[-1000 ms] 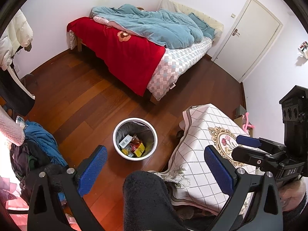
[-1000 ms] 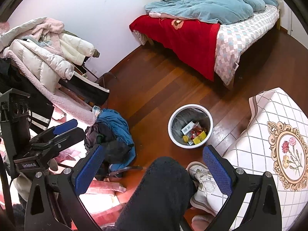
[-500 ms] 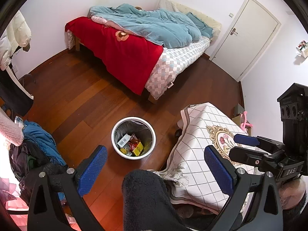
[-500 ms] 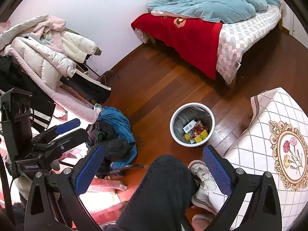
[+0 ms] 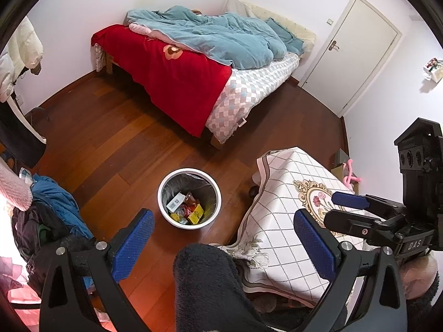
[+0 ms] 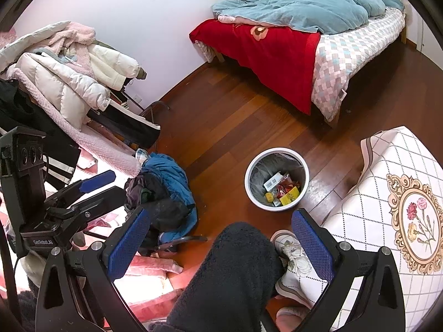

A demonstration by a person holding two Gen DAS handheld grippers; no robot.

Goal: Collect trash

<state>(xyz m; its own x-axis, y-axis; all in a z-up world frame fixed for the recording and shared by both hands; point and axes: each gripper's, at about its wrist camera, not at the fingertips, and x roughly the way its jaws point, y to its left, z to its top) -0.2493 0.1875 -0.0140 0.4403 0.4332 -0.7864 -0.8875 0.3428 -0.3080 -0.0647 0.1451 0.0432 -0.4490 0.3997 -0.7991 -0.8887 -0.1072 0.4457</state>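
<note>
A white round trash bin (image 5: 163, 191) stands on the wooden floor and also shows in the right wrist view (image 6: 249, 171). Inside it lie several pieces of trash (image 5: 187, 209), among them a yellow box, a red wrapper and a white packet (image 6: 281, 189). My left gripper (image 5: 223, 239) is open and empty, held high above the floor near the bin; it also shows at the left of the right wrist view (image 6: 106, 186). My right gripper (image 6: 221, 242) is open and empty; it also shows at the right of the left wrist view (image 5: 339, 207).
A table with a white checked cloth (image 5: 290, 221) stands right of the bin. A bed with red and blue covers (image 5: 199, 63) is beyond. A pile of clothes on a chair (image 6: 163, 193) and hung coats (image 6: 69, 77) are left. A closed door (image 5: 357, 47) is at the far right. My dark-clad knee (image 6: 238, 271) is below.
Both grippers have shifted slightly; the bin sits a little lower left in the left view and a little right in the right view. Both stay open and empty.
</note>
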